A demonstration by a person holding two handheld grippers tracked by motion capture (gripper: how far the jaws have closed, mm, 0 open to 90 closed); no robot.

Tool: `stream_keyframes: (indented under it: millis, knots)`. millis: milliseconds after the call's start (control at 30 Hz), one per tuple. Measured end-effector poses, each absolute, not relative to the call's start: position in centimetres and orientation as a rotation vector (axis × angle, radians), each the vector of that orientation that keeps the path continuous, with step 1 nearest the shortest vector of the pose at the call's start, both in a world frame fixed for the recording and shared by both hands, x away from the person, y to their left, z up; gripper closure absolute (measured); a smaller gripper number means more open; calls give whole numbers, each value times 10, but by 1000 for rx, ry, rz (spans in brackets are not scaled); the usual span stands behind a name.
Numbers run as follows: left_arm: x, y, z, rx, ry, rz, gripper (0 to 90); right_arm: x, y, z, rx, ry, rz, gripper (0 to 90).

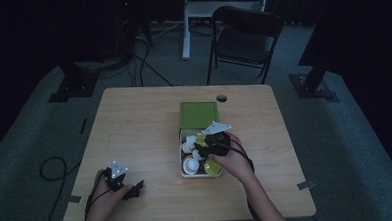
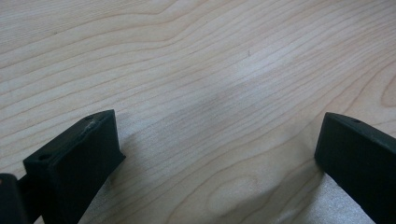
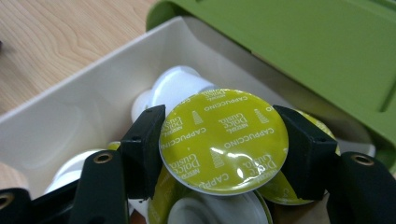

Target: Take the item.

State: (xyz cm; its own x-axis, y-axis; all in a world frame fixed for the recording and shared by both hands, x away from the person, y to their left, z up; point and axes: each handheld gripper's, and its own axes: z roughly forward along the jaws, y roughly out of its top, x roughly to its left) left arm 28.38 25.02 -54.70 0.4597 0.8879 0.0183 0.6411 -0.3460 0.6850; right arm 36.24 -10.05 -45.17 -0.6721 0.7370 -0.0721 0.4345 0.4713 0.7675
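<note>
A white box point(image 1: 182, 163) with a green lid point(image 1: 198, 114) folded back sits mid-table and holds several coffee capsules point(image 1: 192, 164). My right gripper point(image 1: 209, 142) is over the box and shut on a yellow-lidded capsule point(image 3: 223, 140) marked "Cappuccino"; both jaws press the rim of its foil lid. Other white and yellow capsules point(image 3: 175, 86) lie beneath it inside the box point(image 3: 74, 116). My left gripper point(image 1: 132, 189) rests near the table's front left edge, open, with bare wood point(image 2: 215, 93) between its jaws.
The wooden table point(image 1: 134, 128) has a round cable hole point(image 1: 221, 98) at the back. A black chair point(image 1: 243, 38) and a white desk leg point(image 1: 185, 26) stand beyond the table. Cables lie on the grey floor at left.
</note>
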Motion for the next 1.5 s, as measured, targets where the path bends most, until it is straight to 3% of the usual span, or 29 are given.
stream_keyframes:
  millis: [600,1500]
  knots:
    - [284,250,-547,2097,1272,525,4,353,-120,-425,977,2268,1139,379]
    - [283,250,-547,2096,1274,526,4,347,-177,-424,1078,2166,1111,378]
